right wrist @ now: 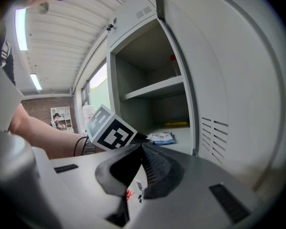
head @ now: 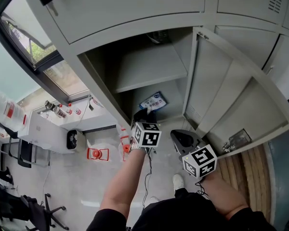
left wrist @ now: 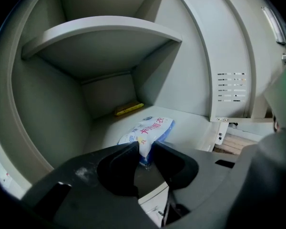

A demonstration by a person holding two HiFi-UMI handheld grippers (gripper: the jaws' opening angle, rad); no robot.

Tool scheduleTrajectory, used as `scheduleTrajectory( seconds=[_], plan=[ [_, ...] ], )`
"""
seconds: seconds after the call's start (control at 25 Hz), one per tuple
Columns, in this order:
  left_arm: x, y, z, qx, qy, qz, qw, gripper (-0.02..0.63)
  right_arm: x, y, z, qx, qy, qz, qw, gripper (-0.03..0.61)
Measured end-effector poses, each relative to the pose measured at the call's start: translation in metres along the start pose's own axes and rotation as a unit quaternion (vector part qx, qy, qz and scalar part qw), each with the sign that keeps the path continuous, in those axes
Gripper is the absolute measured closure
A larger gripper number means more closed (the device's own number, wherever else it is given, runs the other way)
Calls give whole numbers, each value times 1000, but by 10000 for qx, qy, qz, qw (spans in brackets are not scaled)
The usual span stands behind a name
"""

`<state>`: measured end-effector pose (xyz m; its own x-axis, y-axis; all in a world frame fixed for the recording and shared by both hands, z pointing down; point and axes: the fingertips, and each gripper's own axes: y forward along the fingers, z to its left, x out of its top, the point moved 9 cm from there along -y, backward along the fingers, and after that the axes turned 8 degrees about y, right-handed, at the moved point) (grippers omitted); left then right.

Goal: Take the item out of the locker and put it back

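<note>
An open grey metal locker (head: 111, 52) is seen from above, its door (head: 231, 90) swung out to the right. Inside, a shelf (left wrist: 105, 30) divides the space, and on the floor of the lower compartment lies a white and blue packet (left wrist: 151, 129) printed with red characters. It lies flat near the front edge, its long side running back into the locker. A small flat yellow object (left wrist: 128, 108) lies well behind it, against the back wall. The left gripper (left wrist: 144, 150) reaches into the lower compartment, angled slightly downward, and its two dark jaws pinch the packet's near end, one pad against each side. The packet itself rests on the locker floor. The right gripper (right wrist: 142, 146) is held outside the locker, in front of the open door and to the right of the left gripper, with its jaws pressed together and nothing between them. From its view, the left gripper's black and white marker cube (right wrist: 110, 130) shows in front of the locker opening.
</note>
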<state>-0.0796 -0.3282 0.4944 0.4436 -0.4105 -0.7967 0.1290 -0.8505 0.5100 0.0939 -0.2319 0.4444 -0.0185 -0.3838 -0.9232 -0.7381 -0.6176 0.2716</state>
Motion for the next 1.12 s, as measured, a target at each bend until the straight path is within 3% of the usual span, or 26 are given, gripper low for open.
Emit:
scheduleTrajectory(
  seconds=[0.64, 1.12],
  plan=[
    [4, -23, 2, -79, -142, -349, 9993, 552, 1, -1, 11, -16, -25, -28, 10000, 526],
    [-6, -80, -11, -369, -146, -592, 9975, 552, -2, -18, 40, -162, -38, -147, 9998, 526]
  ],
)
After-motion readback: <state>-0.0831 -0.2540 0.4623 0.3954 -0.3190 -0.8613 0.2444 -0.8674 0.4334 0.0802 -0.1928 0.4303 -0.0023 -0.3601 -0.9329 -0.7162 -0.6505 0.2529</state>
